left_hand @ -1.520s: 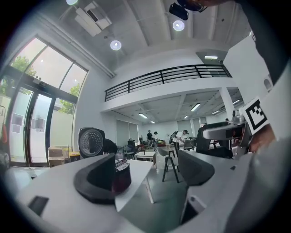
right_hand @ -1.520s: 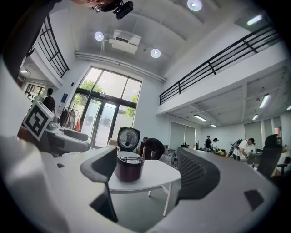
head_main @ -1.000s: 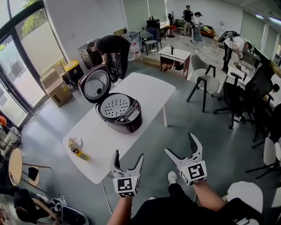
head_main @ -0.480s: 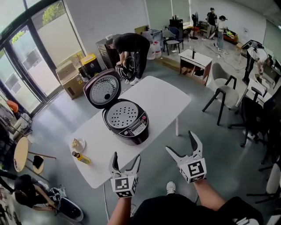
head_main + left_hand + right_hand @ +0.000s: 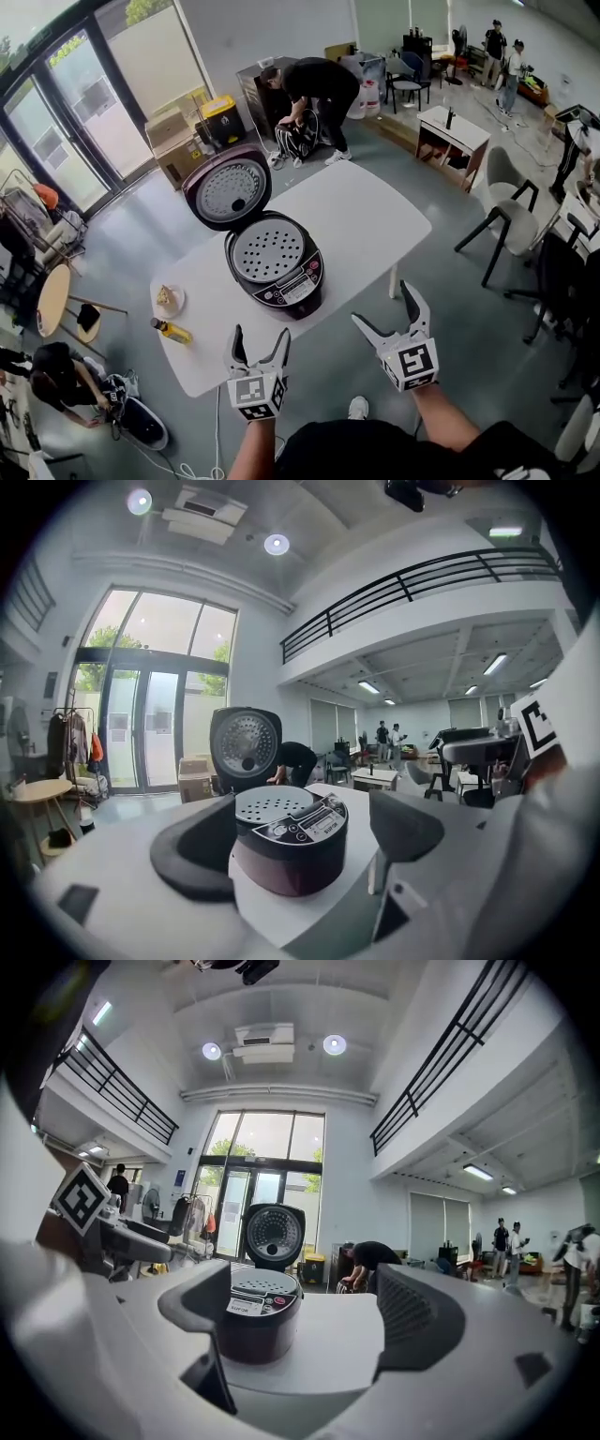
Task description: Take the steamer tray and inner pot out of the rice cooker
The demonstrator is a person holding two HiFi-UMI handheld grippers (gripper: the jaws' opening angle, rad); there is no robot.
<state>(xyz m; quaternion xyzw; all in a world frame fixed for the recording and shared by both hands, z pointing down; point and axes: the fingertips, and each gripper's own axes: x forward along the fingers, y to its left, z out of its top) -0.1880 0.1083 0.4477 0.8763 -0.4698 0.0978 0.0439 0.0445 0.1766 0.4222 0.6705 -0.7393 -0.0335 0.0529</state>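
A dark maroon rice cooker [image 5: 277, 267] stands on the white table [image 5: 366, 220] with its lid [image 5: 226, 187] swung up and open. A perforated steamer tray [image 5: 267, 250] lies in its mouth; the inner pot beneath is hidden. My left gripper [image 5: 257, 344] is open, short of the table's near edge. My right gripper [image 5: 385, 310] is open too, off the table to the right. The left gripper view shows the rice cooker [image 5: 290, 841] framed between its jaws, some way off. In the right gripper view the rice cooker [image 5: 256, 1320] sits left of centre.
A small plate [image 5: 167, 299] and a yellow bottle [image 5: 169, 330] lie near the table's left corner. A person [image 5: 314, 89] bends over beyond the table. Chairs [image 5: 503, 220], a side table [image 5: 452, 136], cardboard boxes [image 5: 179, 141] and a round stool [image 5: 53, 300] stand around.
The view has advanced toward the table, so the cooker appears closer and more central. Both grippers stay open and low in front of me.
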